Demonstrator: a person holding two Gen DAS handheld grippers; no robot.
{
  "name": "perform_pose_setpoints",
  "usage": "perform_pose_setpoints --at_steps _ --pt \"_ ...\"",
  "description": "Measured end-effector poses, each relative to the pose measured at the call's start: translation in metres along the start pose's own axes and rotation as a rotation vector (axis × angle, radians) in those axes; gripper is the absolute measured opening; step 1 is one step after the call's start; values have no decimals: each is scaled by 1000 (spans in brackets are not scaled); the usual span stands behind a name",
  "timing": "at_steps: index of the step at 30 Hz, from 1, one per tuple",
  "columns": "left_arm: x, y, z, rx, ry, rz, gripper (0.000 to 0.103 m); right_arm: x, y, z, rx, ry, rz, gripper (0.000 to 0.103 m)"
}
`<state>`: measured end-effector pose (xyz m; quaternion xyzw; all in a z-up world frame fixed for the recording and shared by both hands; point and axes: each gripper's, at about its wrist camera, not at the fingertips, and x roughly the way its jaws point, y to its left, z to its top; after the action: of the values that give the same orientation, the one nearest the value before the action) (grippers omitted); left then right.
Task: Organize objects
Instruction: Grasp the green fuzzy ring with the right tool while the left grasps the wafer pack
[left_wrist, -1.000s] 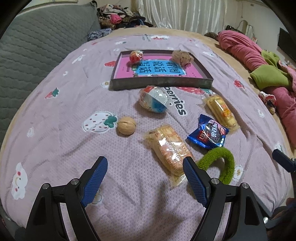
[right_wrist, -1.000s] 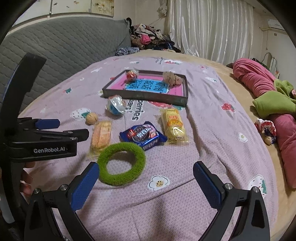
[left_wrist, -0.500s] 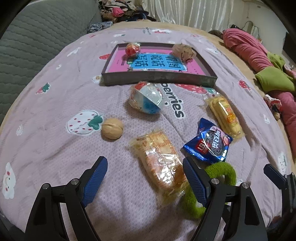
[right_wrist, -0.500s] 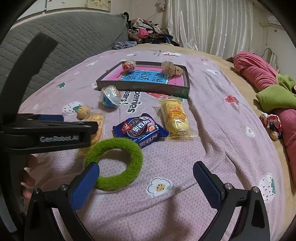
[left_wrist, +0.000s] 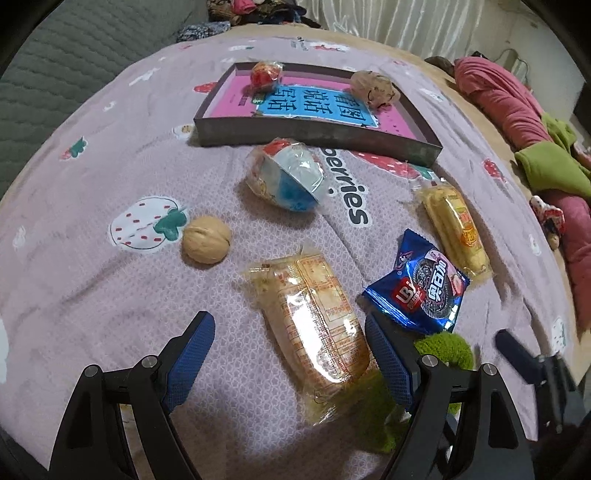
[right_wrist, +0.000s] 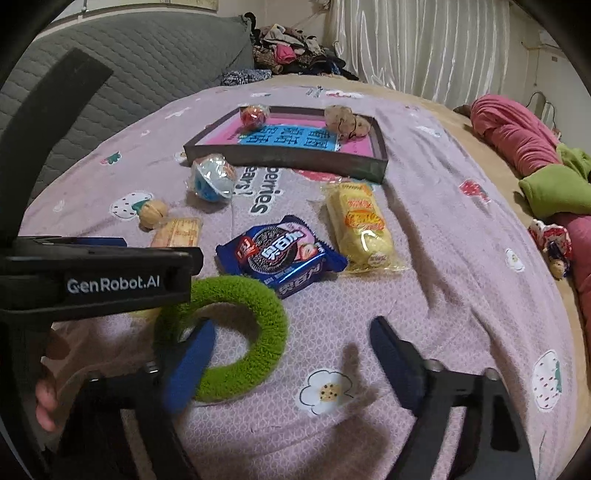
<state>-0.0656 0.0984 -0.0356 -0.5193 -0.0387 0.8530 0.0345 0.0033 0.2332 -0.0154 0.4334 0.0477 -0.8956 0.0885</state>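
Loose on the bedspread (left_wrist: 92, 295), six items: one walnut (left_wrist: 207, 239), tan and ridged; one ball (left_wrist: 286, 180), blue, white and red, in clear wrap; one cracker pack (left_wrist: 314, 314), clear with orange print; one cookie packet (left_wrist: 419, 286), glossy blue; one yellow cake (left_wrist: 454, 229), wrapped; one green ring (right_wrist: 236, 336), fuzzy, lying flat; tray (left_wrist: 317, 138), one, dark-walled, floor pink and blue with printed characters, at the far side of the spread; holds two items: a red wrapped ball (left_wrist: 265, 75) at one far corner, a brown lumpy item (left_wrist: 373, 89) at the other; left gripper (left_wrist: 291, 360), jaws wide, near end of the cracker pack between the pads, not touching; right gripper (right_wrist: 291, 354), jaws closing, its left pad inside the ring's hole, near rim of the ring between the pads, no pad seen pressing it.
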Motion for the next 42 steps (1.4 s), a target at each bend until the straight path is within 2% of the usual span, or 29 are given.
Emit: perform_pose_setpoints --at_steps 5,6,8,10,12,14,19,26,31,42 --pt "12 -11 -2 11 37 24 84 6 0 0 10 12 25 56" --pt "14 -11 -2 6 43 19 80 7 0 0 8 13 31 53" --pt "16 -11 -4 0 38 10 75 8 1 -1 8 18 52 39" --pt "15 -8 -4 -1 34 8 71 7 2 -2 4 17 60 31" --pt "14 -6 -5 -4 32 0 54 5 4 -1 1 12 68 26" --pt "12 -5 -5 7 32 2 50 3 5 -1 -1 9 74 20" --pt "9 -1 -6 22 32 -21 46 2 5 -2 -4 9 82 16" --pt "1 5 -10 41 20 -57 45 -4 3 -2 13 -15 104 14" --pt "-9 9 -12 52 -6 -46 45 -12 -3 -2 52 -45 129 14" --pt "-33 12 -8 63 -70 -54 45 -26 -12 4 94 -103 129 14"
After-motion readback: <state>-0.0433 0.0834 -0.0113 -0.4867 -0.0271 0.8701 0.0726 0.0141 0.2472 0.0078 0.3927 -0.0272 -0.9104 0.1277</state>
